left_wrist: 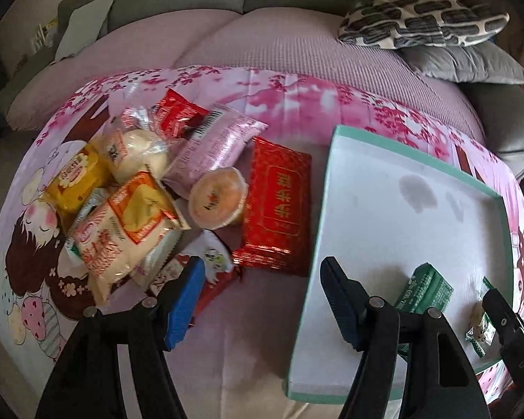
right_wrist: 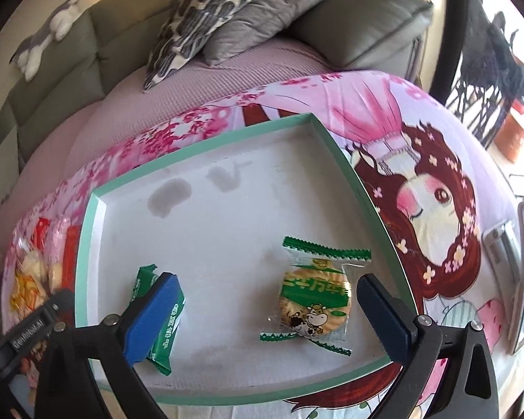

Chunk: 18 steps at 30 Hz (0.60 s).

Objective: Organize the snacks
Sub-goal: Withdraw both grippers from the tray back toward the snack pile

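In the left wrist view, the left gripper [left_wrist: 262,300] hides the near part of the snack pile [left_wrist: 136,188]: its blue pad covers the lower corner of a small white packet [left_wrist: 211,255], and what lies beneath cannot be told. The green box [left_wrist: 428,288] is cut by the gripper's right finger, and the biscuit packet [left_wrist: 478,328] shows only as a sliver behind the right gripper [left_wrist: 506,317], whose jaws are out of frame here. In the right wrist view, the left finger covers the middle of the same green box [right_wrist: 169,328]; the tray [right_wrist: 206,129] hides most of the pile, leaving 1 blurred strip at the picture's left edge. The print on the red packet [left_wrist: 279,206] is too distorted to read.
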### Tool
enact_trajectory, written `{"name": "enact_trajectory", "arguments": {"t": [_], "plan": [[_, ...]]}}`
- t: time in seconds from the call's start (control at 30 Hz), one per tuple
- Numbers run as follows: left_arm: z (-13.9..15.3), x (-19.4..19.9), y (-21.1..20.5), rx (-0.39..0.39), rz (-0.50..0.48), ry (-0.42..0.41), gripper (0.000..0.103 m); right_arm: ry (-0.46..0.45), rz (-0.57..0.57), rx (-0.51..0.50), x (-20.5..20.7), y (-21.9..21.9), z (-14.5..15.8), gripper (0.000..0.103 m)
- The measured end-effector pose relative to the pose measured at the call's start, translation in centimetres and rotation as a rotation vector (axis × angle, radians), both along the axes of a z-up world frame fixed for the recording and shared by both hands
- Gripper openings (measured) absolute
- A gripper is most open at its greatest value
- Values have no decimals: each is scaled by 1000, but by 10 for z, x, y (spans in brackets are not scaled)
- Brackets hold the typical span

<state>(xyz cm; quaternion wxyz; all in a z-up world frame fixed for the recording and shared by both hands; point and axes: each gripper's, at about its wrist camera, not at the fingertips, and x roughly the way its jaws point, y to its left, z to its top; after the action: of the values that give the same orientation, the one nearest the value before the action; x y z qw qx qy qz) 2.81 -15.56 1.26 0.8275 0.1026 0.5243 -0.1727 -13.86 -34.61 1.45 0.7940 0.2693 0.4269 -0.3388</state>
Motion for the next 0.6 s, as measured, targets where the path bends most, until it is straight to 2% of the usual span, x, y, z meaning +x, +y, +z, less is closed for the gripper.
{"name": "enact_trajectory", "arguments": {"t": [0.27,0.5,0.6], "plan": [[10,8,24,-46,49,-24,70,1,64,-55,15,21,11,103],[19,11,42,-55,69,-57,70,-57,76,-42,22,34,18,103],[23,14,51,-55,83,-64,70,-35,65,-73,26,41,21,103]]}}
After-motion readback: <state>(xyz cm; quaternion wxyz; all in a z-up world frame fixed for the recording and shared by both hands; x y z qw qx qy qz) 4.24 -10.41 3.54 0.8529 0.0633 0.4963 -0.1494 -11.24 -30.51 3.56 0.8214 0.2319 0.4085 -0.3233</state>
